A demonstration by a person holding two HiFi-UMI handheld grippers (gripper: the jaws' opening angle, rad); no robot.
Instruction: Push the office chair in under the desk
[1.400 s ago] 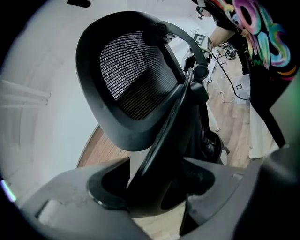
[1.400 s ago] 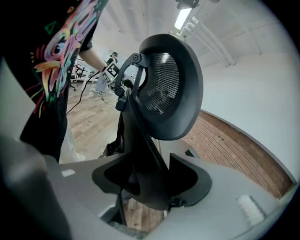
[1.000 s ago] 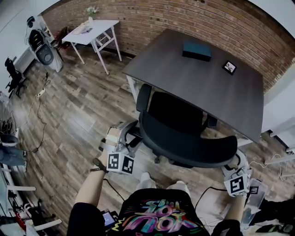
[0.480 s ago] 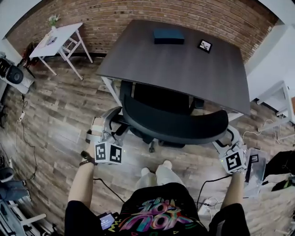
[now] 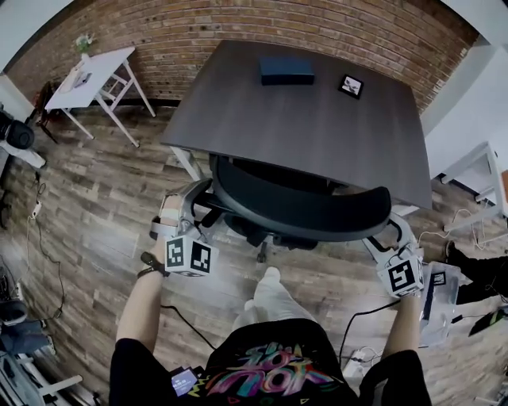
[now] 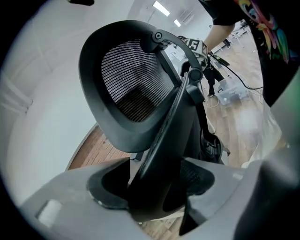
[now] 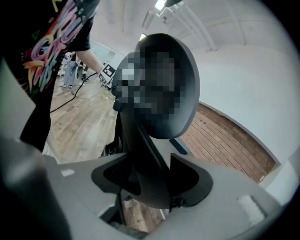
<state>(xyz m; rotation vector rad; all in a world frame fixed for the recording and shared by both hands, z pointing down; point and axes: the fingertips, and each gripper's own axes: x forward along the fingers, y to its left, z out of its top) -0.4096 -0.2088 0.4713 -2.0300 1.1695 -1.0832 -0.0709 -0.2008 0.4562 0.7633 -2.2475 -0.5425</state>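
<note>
The black office chair (image 5: 302,216) stands with its seat mostly under the dark desk (image 5: 317,127); its curved back sits just outside the near edge. My left gripper (image 5: 197,200) is shut on the left end of the chair's back. My right gripper (image 5: 390,236) is shut on the right end. In the left gripper view the mesh back (image 6: 136,79) rises ahead and its black frame runs down between the jaws of the left gripper (image 6: 159,187). In the right gripper view the same frame (image 7: 140,140) sits between the jaws of the right gripper (image 7: 150,183).
A dark blue box (image 5: 286,69) and a small framed card (image 5: 351,85) lie on the desk. A brick wall (image 5: 238,24) runs behind it. A white side table (image 5: 95,67) stands far left, a clear bin (image 5: 438,301) and cables right of my feet.
The chair has rolled forward with both grippers on its back. Its seat, in the open a second ago, is now mostly hidden beneath the desk top.
</note>
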